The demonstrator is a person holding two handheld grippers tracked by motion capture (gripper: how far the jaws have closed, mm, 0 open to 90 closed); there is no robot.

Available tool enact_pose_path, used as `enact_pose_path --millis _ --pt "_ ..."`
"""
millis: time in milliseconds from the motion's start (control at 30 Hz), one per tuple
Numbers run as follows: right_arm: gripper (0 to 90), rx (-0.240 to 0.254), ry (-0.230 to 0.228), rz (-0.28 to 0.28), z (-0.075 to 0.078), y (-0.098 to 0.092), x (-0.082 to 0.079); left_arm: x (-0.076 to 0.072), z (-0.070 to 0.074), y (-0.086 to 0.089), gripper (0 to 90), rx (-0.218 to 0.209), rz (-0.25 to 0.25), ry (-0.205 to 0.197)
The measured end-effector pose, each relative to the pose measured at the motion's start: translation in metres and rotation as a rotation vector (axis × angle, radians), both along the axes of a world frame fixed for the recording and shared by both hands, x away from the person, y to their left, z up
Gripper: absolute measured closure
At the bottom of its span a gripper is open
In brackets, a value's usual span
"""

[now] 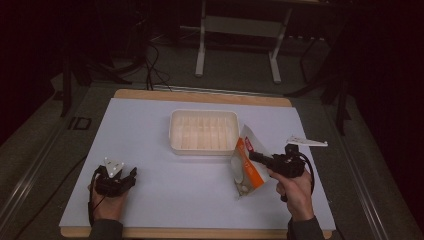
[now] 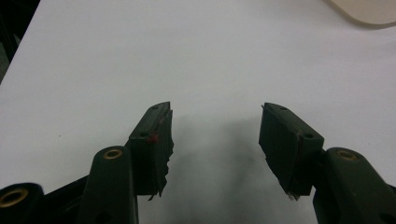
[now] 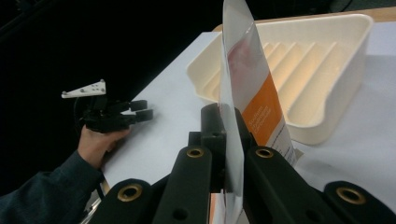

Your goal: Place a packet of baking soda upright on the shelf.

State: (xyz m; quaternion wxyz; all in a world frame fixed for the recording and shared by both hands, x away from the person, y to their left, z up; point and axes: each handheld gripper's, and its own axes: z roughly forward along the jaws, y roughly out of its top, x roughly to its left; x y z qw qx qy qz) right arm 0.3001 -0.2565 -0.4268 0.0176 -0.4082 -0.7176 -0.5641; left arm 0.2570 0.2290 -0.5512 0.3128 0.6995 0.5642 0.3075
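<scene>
Right tongs clamped on packet, beside tray.

Packet stood on edge toward the bench's right side, just off the tray's near right corner, pinched by one thin edge. Left tongs sat released and empty near the bench's near-left corner. Risk, as judged: slick film sliding out of so narrow a pinch, or the floppy packet catching the tray rim and folding if lifted across.
</scene>
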Motion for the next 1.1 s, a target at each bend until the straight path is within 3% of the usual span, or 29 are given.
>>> enact_pose_path --millis 1100 --pt "90.0 0.011 -0.031 0.119 0.028 0.044 0.006 0.0 0.0 0.0 44.1 -0.008 0.0 -0.003"
